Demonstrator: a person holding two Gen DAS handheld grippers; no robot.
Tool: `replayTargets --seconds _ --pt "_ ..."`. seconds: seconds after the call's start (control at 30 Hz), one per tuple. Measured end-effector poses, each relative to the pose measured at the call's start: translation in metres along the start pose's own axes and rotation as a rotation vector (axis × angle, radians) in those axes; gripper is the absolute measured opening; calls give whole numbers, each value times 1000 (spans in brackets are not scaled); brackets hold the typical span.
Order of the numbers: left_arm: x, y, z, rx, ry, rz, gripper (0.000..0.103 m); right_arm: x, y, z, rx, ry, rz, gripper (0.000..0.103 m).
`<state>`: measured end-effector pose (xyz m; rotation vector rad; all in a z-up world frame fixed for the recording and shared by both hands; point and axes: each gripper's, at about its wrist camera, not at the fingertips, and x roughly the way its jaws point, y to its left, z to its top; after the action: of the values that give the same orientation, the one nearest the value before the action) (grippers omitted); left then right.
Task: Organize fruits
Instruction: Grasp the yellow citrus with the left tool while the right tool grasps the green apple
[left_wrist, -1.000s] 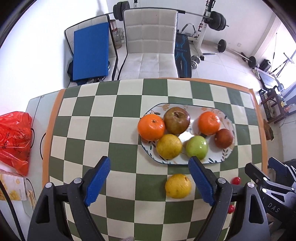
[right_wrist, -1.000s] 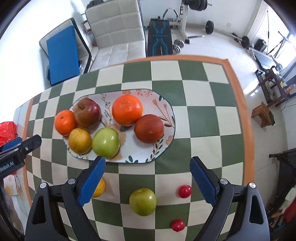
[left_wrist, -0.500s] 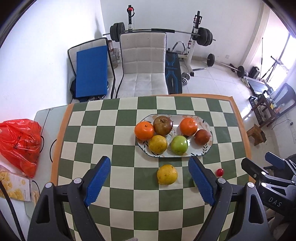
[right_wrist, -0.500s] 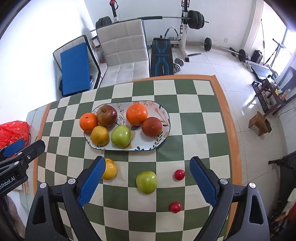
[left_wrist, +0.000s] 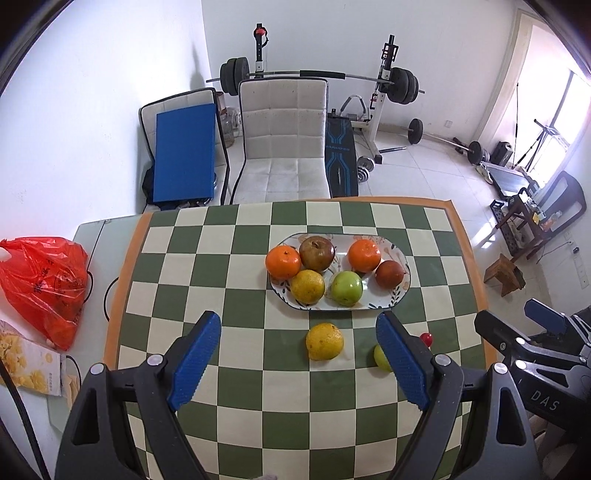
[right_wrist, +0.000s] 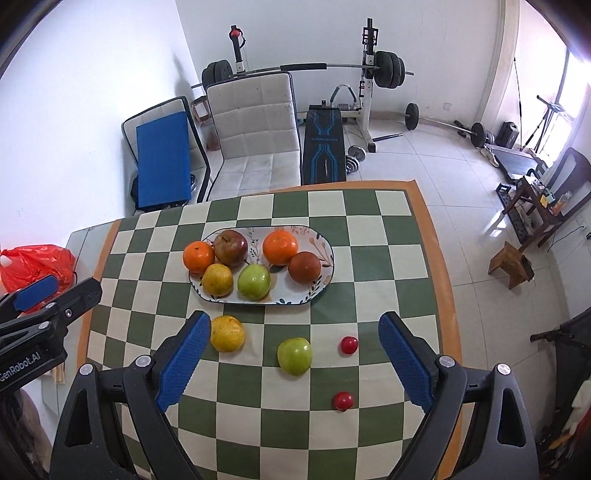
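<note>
An oval patterned plate (left_wrist: 388, 301) (right_wrist: 317, 288) on the checkered table holds several fruits: two oranges, a dark apple, a yellow citrus, a green apple and a brown-red fruit. In front of the plate lie a yellow citrus (left_wrist: 324, 340) (right_wrist: 227, 333), a green apple (right_wrist: 294, 356) (left_wrist: 380, 357) and two small red fruits (right_wrist: 348, 345) (right_wrist: 342, 400). My left gripper (left_wrist: 299, 360) is open and empty, held high above the near table. My right gripper (right_wrist: 293, 363) is open and empty, above the loose fruits.
A red plastic bag (left_wrist: 44, 284) and a snack box (left_wrist: 26, 363) lie at the table's left end. A white chair (left_wrist: 284, 147) stands behind the table. Gym gear fills the room beyond. The table's right edge (right_wrist: 443, 280) drops to the floor.
Both grippers have risen and pulled back from the plate, so the table looks smaller and more of the room shows. The fruits have not moved. Both stay open.
</note>
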<state>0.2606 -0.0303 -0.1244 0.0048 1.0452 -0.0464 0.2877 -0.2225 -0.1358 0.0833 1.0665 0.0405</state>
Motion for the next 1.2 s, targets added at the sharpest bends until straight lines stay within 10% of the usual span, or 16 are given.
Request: replayTargets --seconds 0.3,0.63,1.07,1.2 --pt "58 0 -2 -7 130 29 101 21 -5 -3 24 37 25 94" --pt "178 6 -27 -73 457 15 101 159 -31 -31 110 300 71 93" --pt "253 -31 -44 -17 628 -42 101 266 -28 -80 96 543 119 58" --pt "266 -45 -49 32 642 -56 80 260 -34 -95 95 570 142 58"
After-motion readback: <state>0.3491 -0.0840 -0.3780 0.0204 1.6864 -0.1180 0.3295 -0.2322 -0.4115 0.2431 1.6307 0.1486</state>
